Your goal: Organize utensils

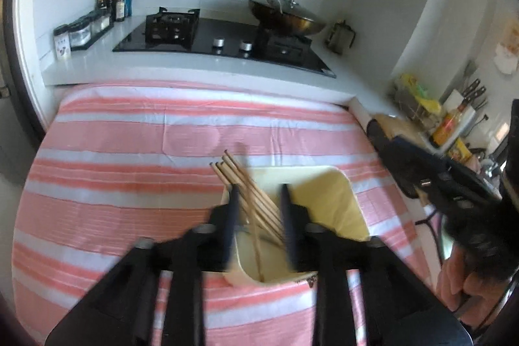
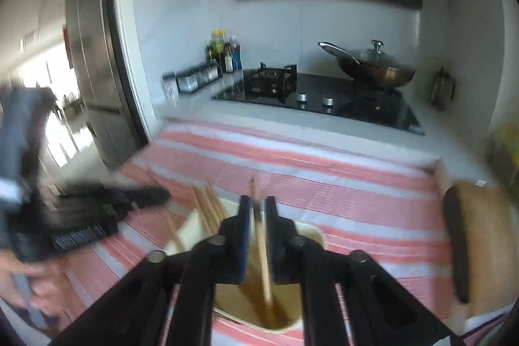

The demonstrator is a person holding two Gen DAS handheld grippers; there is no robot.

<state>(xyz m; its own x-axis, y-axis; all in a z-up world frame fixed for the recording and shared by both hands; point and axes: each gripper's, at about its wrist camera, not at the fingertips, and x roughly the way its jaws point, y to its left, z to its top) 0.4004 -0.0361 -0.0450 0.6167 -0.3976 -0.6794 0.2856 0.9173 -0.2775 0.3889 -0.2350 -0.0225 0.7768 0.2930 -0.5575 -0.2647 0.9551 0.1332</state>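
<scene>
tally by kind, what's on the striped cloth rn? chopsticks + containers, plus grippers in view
Chopsticks: about 6, all in the container; motion blur keeps the count rough
Cream container: 1, on the striped cloth
Grippers: 2, left gripper and right gripper, one chopstick standing between the right one's open jaws
Total: about 9

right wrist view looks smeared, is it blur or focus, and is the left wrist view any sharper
Right wrist view: motion blur, strongest at the left edge where the left gripper streaks; the chopstick between the right gripper fingers is smeared too, the stove sharper. Left wrist view: sharper overall, striped cloth and chopsticks fairly crisp, its own fingers slightly blurred; fisheye bending in both.
</scene>
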